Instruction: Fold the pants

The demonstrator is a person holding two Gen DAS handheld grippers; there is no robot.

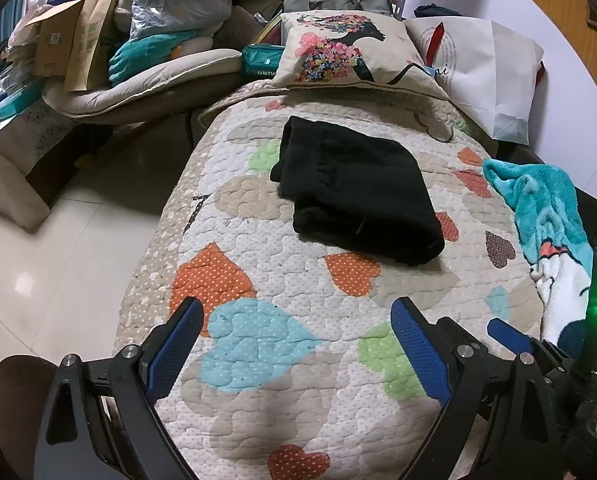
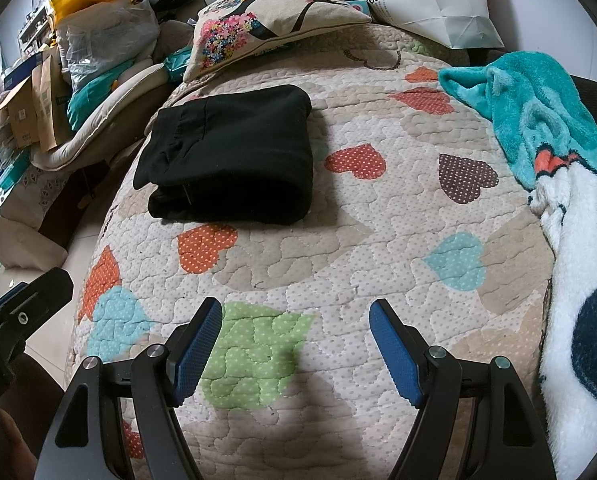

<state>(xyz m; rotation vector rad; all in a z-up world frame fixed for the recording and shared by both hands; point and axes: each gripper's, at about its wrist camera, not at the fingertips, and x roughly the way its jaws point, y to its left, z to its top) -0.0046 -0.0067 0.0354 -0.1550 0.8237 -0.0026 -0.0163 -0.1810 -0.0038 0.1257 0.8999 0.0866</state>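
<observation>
Left tool (image 1: 296,316), right tool (image 2: 296,316) agape; folded pants (image 2: 234,156) near quilt (image 2: 338,248) edge.

pants (image 1: 354,192): matt black knit cloth | quilt (image 1: 298,280): stitched cotton | blanket (image 2: 546,120): fluffy fleece

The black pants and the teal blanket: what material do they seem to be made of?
Black pants: probably soft knit or fleece; matte, thick rounded folds. Teal blanket: plush fleece, by its fuzzy, tufted pile. Exact fibre cannot be told.
</observation>
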